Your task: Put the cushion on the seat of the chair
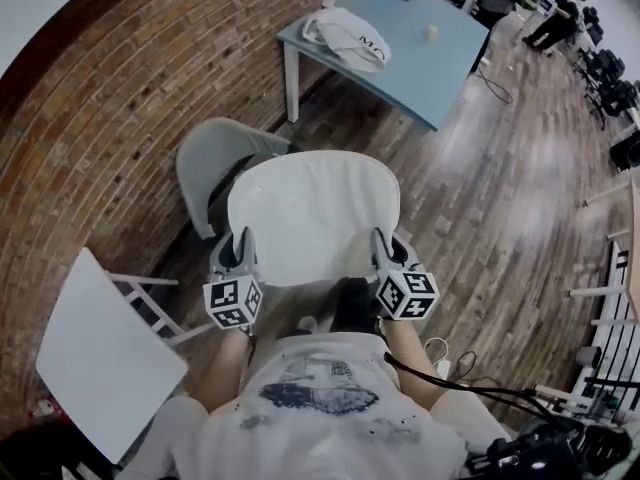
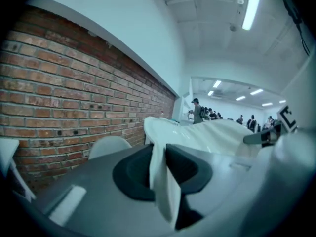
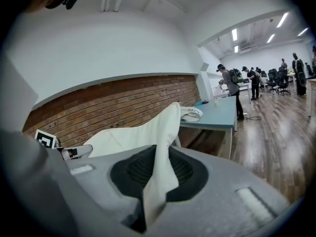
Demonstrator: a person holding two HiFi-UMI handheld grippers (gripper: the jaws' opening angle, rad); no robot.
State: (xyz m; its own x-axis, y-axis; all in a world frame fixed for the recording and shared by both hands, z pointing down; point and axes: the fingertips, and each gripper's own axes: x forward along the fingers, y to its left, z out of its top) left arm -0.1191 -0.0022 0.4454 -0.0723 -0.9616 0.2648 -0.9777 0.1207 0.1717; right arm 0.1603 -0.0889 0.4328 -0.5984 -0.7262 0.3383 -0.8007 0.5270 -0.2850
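Observation:
A white cushion (image 1: 313, 214) hangs flat in the air between my two grippers, over a grey chair (image 1: 215, 161) that stands by the brick wall. My left gripper (image 1: 240, 250) is shut on the cushion's near left edge, and my right gripper (image 1: 389, 251) is shut on its near right edge. In the left gripper view the white cushion (image 2: 160, 177) is pinched between the dark pads, and the chair's back (image 2: 109, 146) shows beyond. In the right gripper view the cushion (image 3: 159, 174) is likewise pinched between the pads. The chair's seat is hidden under the cushion.
A blue table (image 1: 395, 43) with a white bag (image 1: 348, 38) stands ahead to the right. A white folding table (image 1: 105, 354) is at my left. A brick wall (image 1: 110, 118) runs along the left. People stand far off (image 3: 231, 90). Cables (image 1: 455, 363) lie on the wooden floor.

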